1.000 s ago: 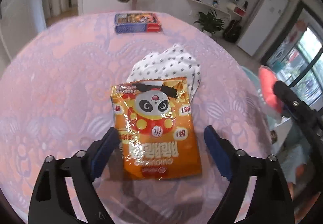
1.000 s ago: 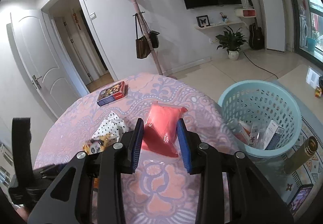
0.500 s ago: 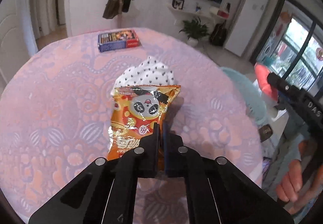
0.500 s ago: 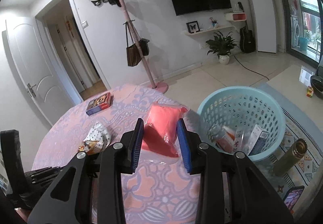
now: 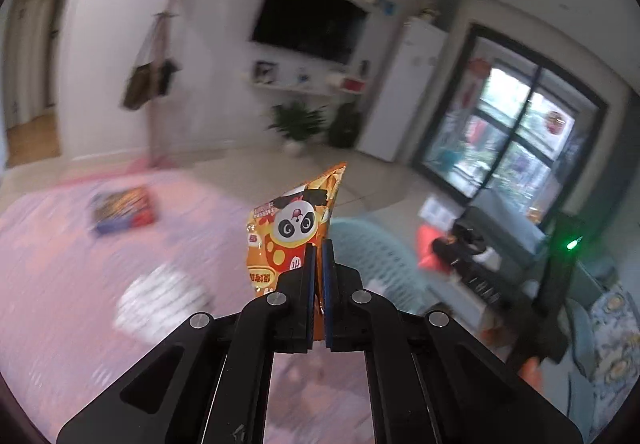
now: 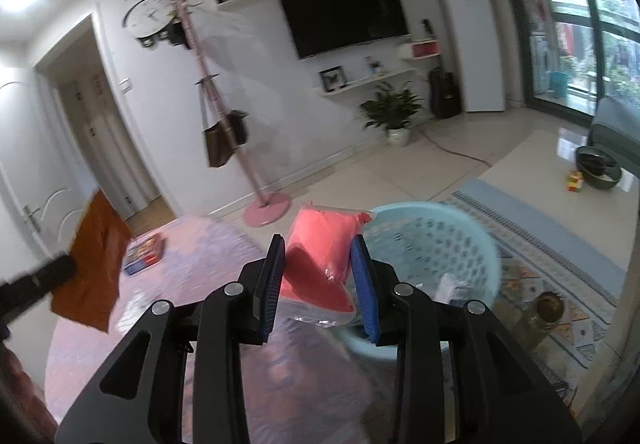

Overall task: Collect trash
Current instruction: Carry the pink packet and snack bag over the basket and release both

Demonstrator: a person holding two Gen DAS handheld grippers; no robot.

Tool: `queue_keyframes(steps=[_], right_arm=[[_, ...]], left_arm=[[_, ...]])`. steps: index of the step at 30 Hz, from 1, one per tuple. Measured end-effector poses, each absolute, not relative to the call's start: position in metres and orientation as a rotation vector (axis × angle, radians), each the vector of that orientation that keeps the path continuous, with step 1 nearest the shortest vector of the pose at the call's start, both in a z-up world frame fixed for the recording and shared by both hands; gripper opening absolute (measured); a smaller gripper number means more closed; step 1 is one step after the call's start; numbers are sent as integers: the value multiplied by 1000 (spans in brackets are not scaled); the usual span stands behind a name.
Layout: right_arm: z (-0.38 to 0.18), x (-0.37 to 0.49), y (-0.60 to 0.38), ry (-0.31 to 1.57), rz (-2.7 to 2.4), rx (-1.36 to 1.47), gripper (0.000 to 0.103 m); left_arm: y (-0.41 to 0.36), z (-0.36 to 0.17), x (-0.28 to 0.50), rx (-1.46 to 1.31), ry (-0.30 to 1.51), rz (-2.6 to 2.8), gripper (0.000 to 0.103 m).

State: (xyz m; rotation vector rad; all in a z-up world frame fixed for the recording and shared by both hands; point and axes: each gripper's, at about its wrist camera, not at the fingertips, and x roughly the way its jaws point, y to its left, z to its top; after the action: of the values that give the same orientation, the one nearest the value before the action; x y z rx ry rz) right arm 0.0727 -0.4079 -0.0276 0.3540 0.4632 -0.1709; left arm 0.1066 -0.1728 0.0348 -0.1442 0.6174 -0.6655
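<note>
The right gripper point(image 6: 318, 276) has its blue pads pressed on either flank of a red plastic pouch point(image 6: 326, 240). The pouch stands between the jaws with its long axis running out along the fingers, top edge away from the hand. Just past that top edge, a little to the right, sits the pale blue laundry-style basket point(image 6: 432, 244) on the floor off the table's point(image 6: 224, 244) far right edge. Its near rim is half hidden behind the right finger, and a few bits of packaging already lie inside. From where this hand is, I'd judge the drop is a short carry forward and right, then a release once the pouch clears the rim.

The left gripper point(image 5: 319, 268) is clamped tight on an orange panda snack bag point(image 5: 294, 232), biting its lower right edge so the bag sticks up and forward, lifted clear of the tablecloth. From this hand the basket point(image 5: 368, 256) lies ahead and to the right, beyond the table's right edge, with the other gripper and its red pouch point(image 5: 426, 248) at its far side. So the right hand is the nearer of the two, and the left will likely have to wait or come in beside it.

On the table a white dotted wrapper point(image 5: 160, 300) lies near the middle and a flat colourful box point(image 5: 124, 208) towards the far edge, both blurred.
</note>
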Motion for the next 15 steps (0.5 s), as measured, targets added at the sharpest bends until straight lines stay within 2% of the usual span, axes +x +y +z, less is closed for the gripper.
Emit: queue_keyframes(steps=[8,15], right_arm=[[-64,101,-461,547,-384,405,31],[-99,137,-492,625,-512,417,31]], left_arm=[[-278,16,163,-141,691,-885,1],[-325,-28,206,-147,788,-893,1]])
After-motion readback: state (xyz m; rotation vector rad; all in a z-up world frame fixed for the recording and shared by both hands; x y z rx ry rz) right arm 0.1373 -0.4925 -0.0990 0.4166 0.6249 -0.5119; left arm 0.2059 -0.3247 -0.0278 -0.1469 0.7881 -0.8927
